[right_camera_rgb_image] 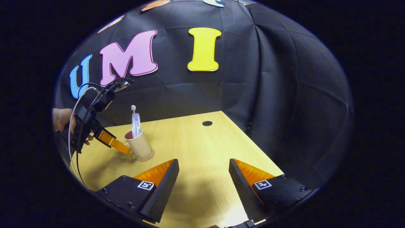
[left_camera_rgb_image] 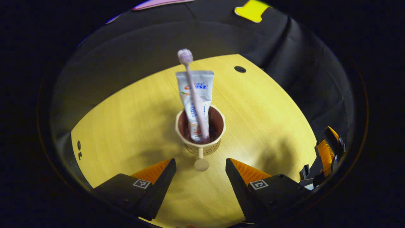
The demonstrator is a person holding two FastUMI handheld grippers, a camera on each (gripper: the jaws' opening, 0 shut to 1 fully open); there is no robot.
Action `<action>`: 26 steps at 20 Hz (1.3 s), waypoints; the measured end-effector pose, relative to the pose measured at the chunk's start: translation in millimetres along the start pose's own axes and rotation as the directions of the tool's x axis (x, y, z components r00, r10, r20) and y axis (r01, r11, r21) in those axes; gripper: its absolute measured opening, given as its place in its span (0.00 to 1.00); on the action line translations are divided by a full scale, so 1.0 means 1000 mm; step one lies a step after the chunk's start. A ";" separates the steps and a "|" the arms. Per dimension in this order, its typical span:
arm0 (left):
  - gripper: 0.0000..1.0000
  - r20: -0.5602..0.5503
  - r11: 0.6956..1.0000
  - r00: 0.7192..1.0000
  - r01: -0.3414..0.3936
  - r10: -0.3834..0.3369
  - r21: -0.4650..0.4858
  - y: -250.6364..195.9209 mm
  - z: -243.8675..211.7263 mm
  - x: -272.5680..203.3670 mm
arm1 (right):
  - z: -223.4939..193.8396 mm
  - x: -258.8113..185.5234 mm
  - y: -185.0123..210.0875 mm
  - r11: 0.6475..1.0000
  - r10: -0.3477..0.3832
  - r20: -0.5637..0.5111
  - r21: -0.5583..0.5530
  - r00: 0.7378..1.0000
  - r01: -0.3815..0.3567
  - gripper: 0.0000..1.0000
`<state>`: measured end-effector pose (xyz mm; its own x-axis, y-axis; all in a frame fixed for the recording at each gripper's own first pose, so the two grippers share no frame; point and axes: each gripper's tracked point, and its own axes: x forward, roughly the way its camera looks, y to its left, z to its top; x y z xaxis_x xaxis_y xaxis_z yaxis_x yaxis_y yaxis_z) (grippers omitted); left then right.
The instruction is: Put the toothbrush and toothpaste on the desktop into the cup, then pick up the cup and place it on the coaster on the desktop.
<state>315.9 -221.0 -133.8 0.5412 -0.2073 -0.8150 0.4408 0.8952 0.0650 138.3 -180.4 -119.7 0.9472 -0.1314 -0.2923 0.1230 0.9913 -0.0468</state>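
A beige cup (left_camera_rgb_image: 215, 122) with a dark inside stands upright on the wooden desk (left_camera_rgb_image: 126, 120). In it stand a white toothpaste tube (left_camera_rgb_image: 193, 85) and a pale pink toothbrush (left_camera_rgb_image: 191, 82), head up. The cup's handle (left_camera_rgb_image: 201, 163) points at my left gripper (left_camera_rgb_image: 201, 163) and lies between its open fingers, untouched. In the right gripper view the same cup (right_camera_rgb_image: 140, 146) is at the left, with the left gripper (right_camera_rgb_image: 121, 147) reaching its side, held by a hand (right_camera_rgb_image: 61, 118). My right gripper (right_camera_rgb_image: 204, 163) hovers open over bare desk, well right of the cup.
A round cable hole (right_camera_rgb_image: 207, 123) lies near the desk's far edge. The black cloth wall closes the back and right sides. The desk's right edge (right_camera_rgb_image: 253, 145) runs close to the right gripper. The right gripper's orange fingers (left_camera_rgb_image: 327, 148) appear at the far right of the left gripper view.
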 end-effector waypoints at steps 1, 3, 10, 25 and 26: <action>0.98 0.042 1.000 0.999 -0.012 0.013 -0.016 0.004 -0.001 -0.020 | 0.011 -0.007 0.003 1.000 0.001 0.018 -0.019 1.000 -0.001 0.97; 0.98 0.128 0.998 0.991 -0.029 0.036 -0.056 0.011 -0.006 -0.059 | 0.038 -0.024 0.007 0.999 -0.006 0.066 -0.047 0.998 0.009 0.97; 0.98 0.419 0.968 0.887 -0.104 0.194 -0.230 0.034 -0.048 -0.197 | 0.098 -0.098 0.041 0.996 0.015 0.174 -0.084 0.985 0.000 0.97; 0.97 0.730 0.926 0.599 -0.052 0.329 -0.375 -0.001 -0.204 -0.328 | 0.062 -0.239 0.139 0.982 0.172 0.227 -0.110 0.959 -0.151 0.96; 0.97 0.734 0.923 0.590 -0.049 0.335 -0.382 -0.003 -0.211 -0.330 | 0.058 -0.243 0.139 0.983 0.170 0.223 -0.103 0.960 -0.151 0.96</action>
<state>-15.5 -71.8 13.4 0.9930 -0.1122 -0.0362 0.1071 0.9870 -0.1201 -57.6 -10.1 -0.1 0.9961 0.0446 -0.0758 -0.0521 0.9936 -0.1004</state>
